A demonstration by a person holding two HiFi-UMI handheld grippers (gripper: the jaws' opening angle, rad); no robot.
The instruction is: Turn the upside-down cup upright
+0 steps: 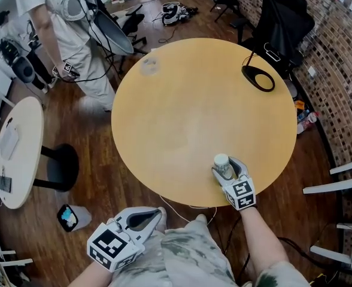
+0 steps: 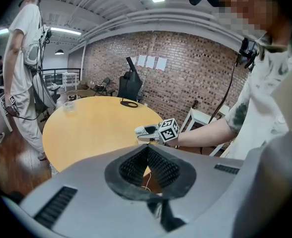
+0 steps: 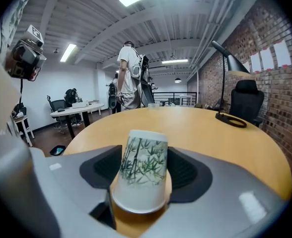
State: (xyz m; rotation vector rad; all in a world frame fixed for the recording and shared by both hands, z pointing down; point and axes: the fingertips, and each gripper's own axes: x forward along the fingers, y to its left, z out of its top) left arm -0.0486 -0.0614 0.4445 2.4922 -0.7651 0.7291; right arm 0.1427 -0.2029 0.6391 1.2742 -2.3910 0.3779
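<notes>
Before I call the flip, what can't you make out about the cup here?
White paper cup with green bamboo print: whether its rim touches the round wooden table; right gripper view, the right gripper's body covers it; head view, too small.
Cup's inside: not shown in any view.
Small clear object across the table: head view, too small and blurred.

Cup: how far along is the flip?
Done: the right hand-held gripper grips the cup at the near edge of the table. In hand: the cup, base still uppermost. Left: turning it over and setting it down upright.
</notes>
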